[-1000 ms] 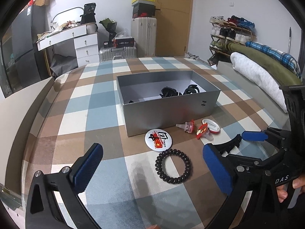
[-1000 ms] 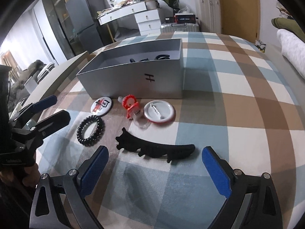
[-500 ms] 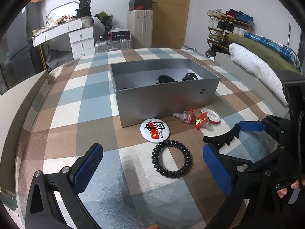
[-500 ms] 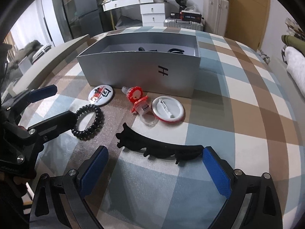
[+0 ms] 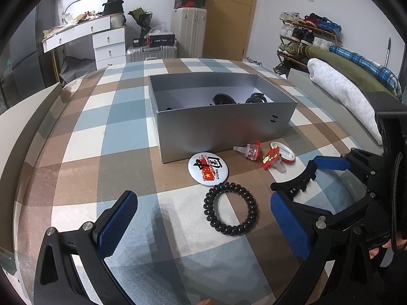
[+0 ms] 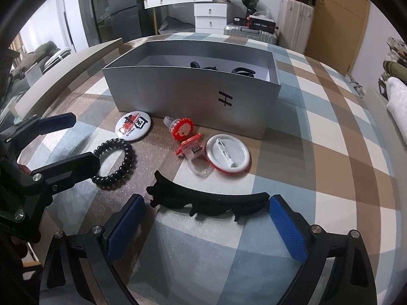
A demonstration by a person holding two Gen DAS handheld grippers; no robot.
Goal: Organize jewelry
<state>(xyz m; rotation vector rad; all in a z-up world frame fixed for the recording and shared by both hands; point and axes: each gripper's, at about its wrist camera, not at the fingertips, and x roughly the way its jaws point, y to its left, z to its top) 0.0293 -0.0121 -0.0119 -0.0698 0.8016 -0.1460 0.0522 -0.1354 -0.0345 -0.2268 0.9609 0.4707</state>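
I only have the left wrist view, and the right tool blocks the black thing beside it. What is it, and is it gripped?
Observer: A long black hair clip, lying flat, not gripped.
Operator: Where is the right tool relative to it?
Observer: The right tool is open, with one pad near each end of the clip.
Operator: And the red-rimmed badge?
Observer: It lies face down, with its pin showing.
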